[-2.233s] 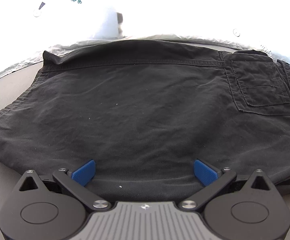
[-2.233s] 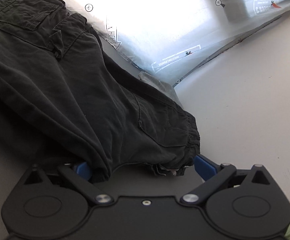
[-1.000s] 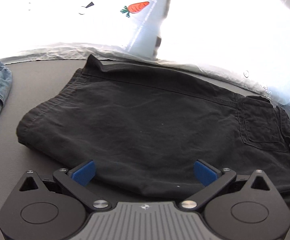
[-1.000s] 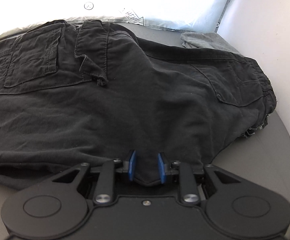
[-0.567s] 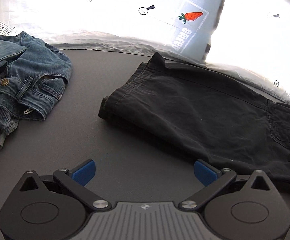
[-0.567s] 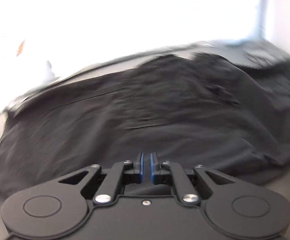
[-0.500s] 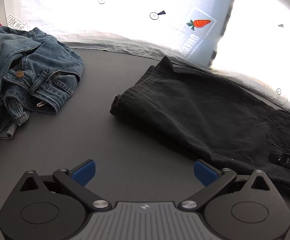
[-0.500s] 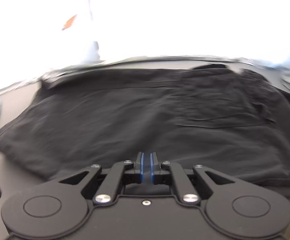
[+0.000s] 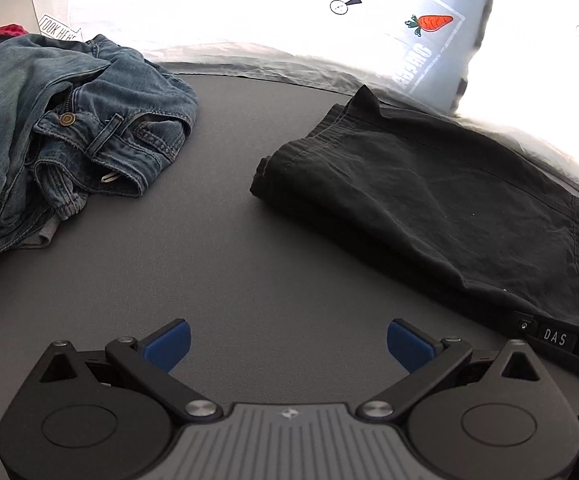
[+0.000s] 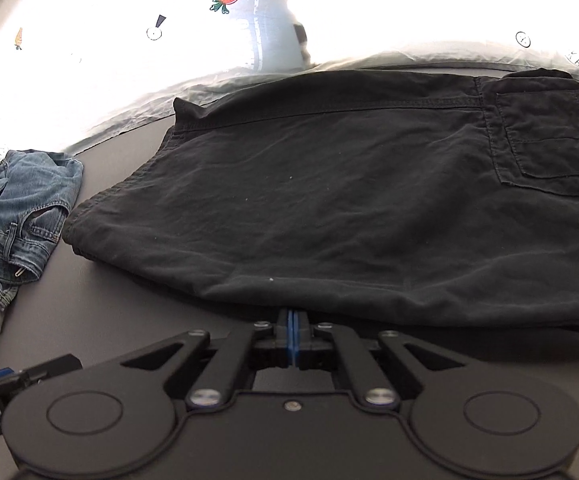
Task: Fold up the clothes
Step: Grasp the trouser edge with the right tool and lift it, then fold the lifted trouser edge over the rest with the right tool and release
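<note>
A dark grey worktop (image 9: pixel 217 264) runs to a bright printed backdrop. The black trousers (image 10: pixel 329 208) have just been folded over and lie along its far edge, one fold likely done. The right hand-held gripper (image 10: pixel 292 338) is clamped on their near hem; the left hand-held gripper (image 9: pixel 287 346) has drawn back, spread wide, empty. Crumpled jeans (image 9: pixel 69 132) wait near the left edge.

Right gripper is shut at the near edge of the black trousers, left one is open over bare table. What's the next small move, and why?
Probably bring the left gripper across to the black trousers and pinch their near edge beside the right gripper. The left stands open over the bare table, holding nothing, while the right is shut at that hem; whether cloth is between its pads is unclear. Two grips should lift the fold evenly.
</note>
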`<state>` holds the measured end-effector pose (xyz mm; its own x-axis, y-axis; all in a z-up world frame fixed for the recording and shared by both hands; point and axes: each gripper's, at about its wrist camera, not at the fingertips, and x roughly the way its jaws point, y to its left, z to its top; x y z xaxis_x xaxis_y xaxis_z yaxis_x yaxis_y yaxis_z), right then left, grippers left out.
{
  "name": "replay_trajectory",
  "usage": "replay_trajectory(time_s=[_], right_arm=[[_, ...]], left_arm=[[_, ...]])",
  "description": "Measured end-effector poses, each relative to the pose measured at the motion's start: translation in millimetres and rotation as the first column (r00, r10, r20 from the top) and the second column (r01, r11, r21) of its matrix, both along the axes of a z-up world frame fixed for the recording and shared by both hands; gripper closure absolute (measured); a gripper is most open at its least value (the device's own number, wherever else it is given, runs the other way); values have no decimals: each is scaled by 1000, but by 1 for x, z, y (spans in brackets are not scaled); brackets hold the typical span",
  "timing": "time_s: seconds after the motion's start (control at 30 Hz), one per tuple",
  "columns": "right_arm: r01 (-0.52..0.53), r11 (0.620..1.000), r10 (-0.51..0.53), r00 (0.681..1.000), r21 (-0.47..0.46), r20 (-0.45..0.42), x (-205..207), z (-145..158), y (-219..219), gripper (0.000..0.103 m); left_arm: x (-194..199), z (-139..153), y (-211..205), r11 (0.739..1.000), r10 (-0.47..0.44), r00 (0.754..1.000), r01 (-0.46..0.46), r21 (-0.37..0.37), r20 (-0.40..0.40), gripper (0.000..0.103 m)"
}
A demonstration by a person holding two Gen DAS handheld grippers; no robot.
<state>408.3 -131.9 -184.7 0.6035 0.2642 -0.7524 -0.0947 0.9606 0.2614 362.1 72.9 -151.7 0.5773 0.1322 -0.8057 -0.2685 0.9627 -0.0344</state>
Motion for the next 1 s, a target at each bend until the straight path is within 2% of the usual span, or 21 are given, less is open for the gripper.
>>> replay_trajectory(time_s=[0.1, 0.27, 0.4, 0.57, 0.7, 0.77, 0.87, 1.0], right_arm=[[2, 1000, -2, 1000, 25, 8, 8, 4, -16, 101], [7, 1000, -5, 998, 26, -63, 23, -6, -26, 100], [-20, 1000, 21, 999, 17, -32, 38, -2, -23, 100], [69, 995, -69, 998, 74, -2, 77, 6, -44, 100], [168, 983, -166, 985, 67, -36, 100, -6, -69, 101], [203, 975, -198, 978, 91, -60, 101, -14, -80, 102], [192, 976, -189, 981, 106, -36, 91, -19, -84, 102], [161, 986, -160, 987, 36, -21, 80, -13, -70, 100]], left_arm=[[21, -4, -9, 999, -42, 999, 42, 16, -11, 0], [37, -4, -18, 995, -89, 996, 89, 40, 3, 0], [42, -8, -18, 995, -98, 995, 98, 33, -7, 0], [48, -10, -17, 993, -115, 993, 115, 3, -14, 0], [63, -10, -20, 993, -117, 993, 117, -14, -14, 0], [70, -6, -23, 992, -122, 993, 122, -19, 3, 0], [78, 5, -33, 988, -151, 987, 153, -25, 59, 0], [90, 3, -57, 967, -253, 965, 250, 39, 66, 0]])
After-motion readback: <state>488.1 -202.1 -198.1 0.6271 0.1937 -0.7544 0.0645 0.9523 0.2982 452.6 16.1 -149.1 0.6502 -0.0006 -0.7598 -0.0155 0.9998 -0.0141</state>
